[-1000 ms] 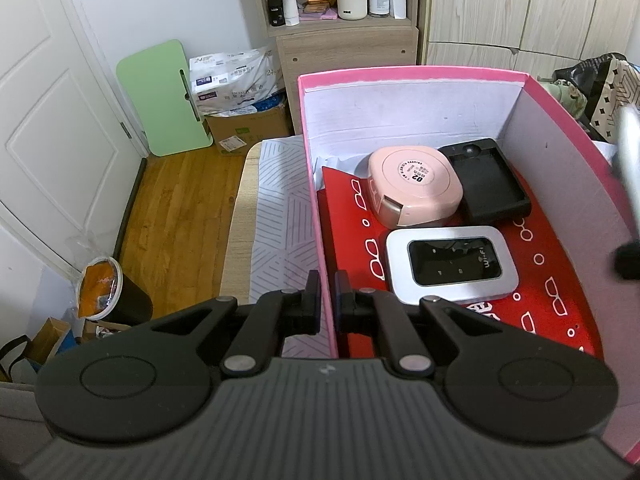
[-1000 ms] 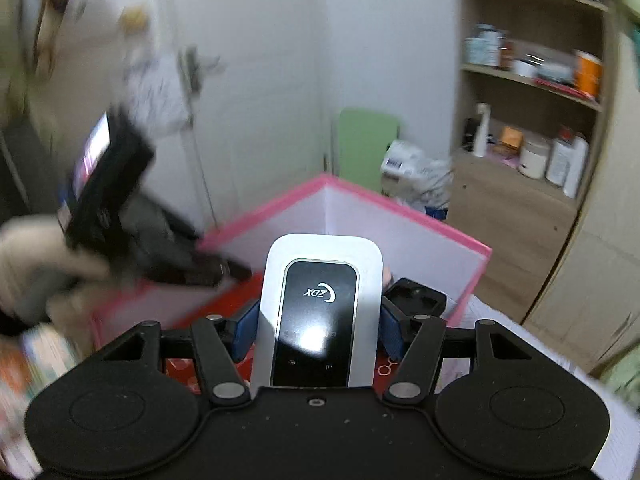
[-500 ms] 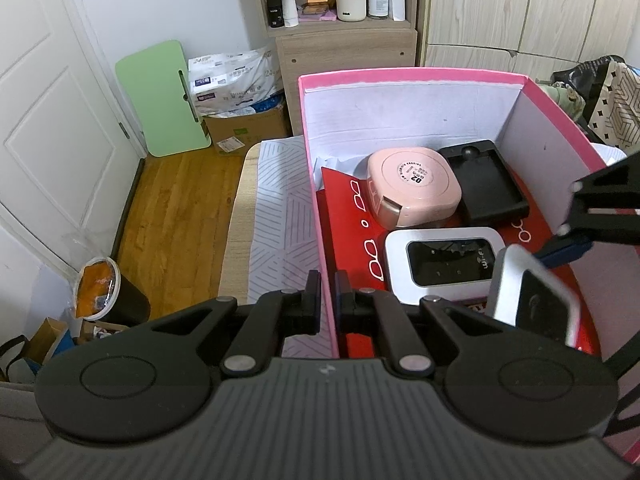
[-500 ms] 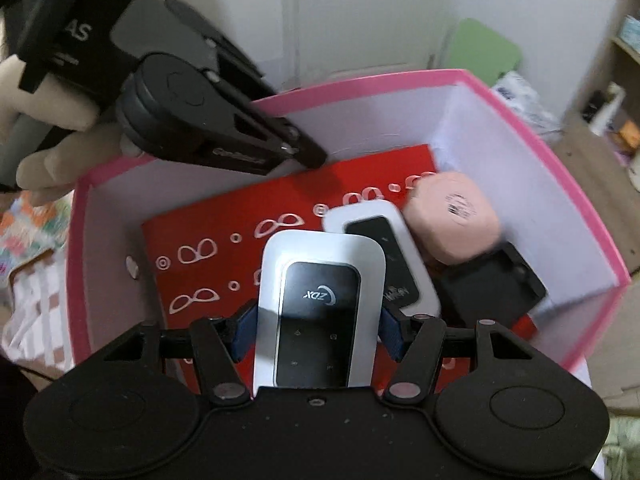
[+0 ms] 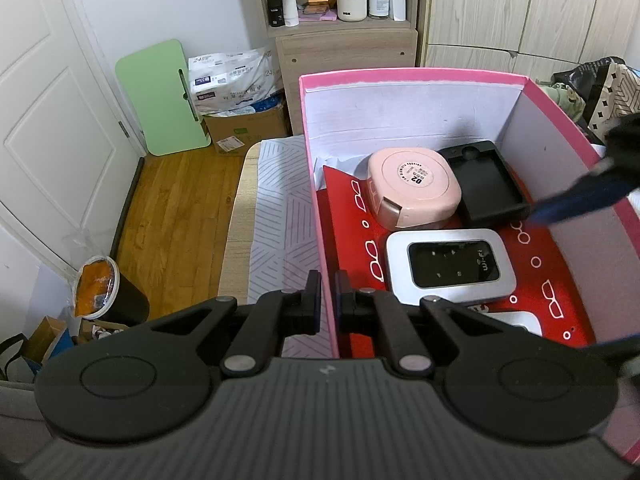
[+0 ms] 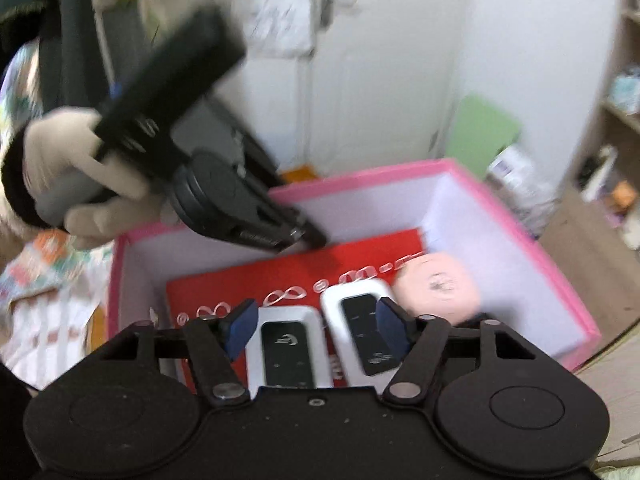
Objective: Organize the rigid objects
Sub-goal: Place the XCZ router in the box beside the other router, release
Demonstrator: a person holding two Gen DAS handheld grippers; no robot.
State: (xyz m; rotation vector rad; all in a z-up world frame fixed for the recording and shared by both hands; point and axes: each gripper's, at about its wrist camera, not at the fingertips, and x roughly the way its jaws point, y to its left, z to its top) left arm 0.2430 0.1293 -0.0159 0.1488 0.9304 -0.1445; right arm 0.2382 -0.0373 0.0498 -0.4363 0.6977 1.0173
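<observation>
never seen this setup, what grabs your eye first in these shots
The pink box with its red lining holds a pink case at the back and two white wifi routers side by side nearer. The left gripper pinches the box's left wall, while the right gripper opens above one router.

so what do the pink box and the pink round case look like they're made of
Pink box: probably cardboard, matte; its thin walls are pink outside with a white papery lining. Pink round case: looks like moulded plastic, smooth satin, with rounded edges and a soft sheen.

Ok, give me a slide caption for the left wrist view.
Closed left gripper pinches pink cardboard box wall; pink case, silver router inside.
</observation>
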